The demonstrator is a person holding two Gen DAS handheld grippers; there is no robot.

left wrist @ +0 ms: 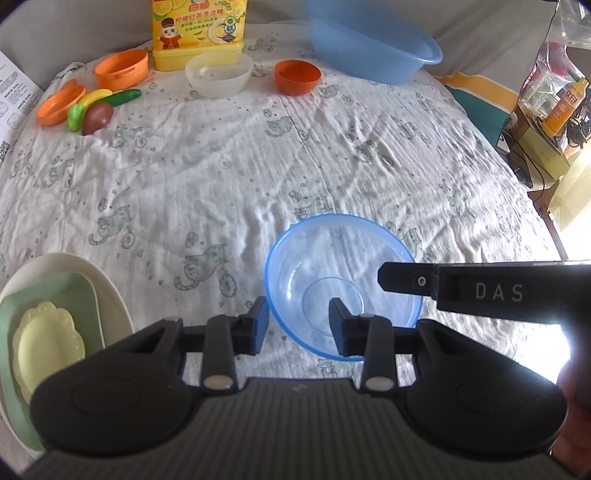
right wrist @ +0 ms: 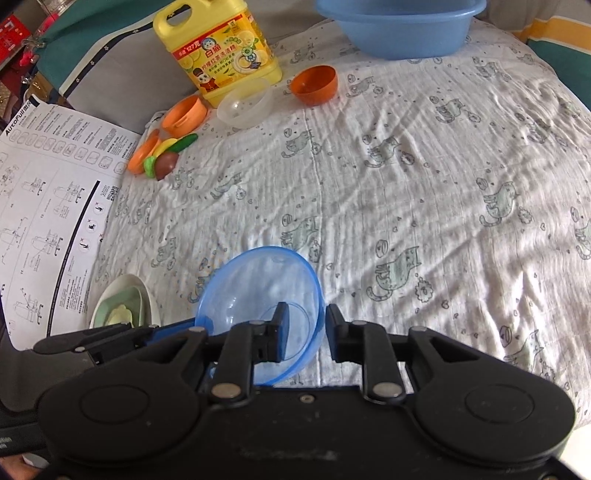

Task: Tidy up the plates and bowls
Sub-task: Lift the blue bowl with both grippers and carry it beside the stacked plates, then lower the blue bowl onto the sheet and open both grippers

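A clear blue bowl (left wrist: 343, 284) (right wrist: 258, 295) rests on the cat-print cloth. My left gripper (left wrist: 299, 325) straddles its near-left rim: one pad is against the outside, the other stands inside, apart from the wall, so it is open. My right gripper (right wrist: 306, 332) straddles the opposite rim, also open, with a gap between the pads and the wall. Its finger (left wrist: 406, 280) reaches over the rim in the left wrist view. To the left lies a stack of a cream plate (left wrist: 110, 291), a green plate (left wrist: 55, 295) and a yellow scalloped plate (left wrist: 48, 339).
At the far side stand an orange bowl (left wrist: 297, 75), a white bowl (left wrist: 218, 74), an orange tub (left wrist: 122, 68), an orange dish (left wrist: 59, 105) with toy vegetables, a yellow detergent jug (left wrist: 199, 33) and a blue basin (left wrist: 373, 48). A printed sheet (right wrist: 48, 206) lies left.
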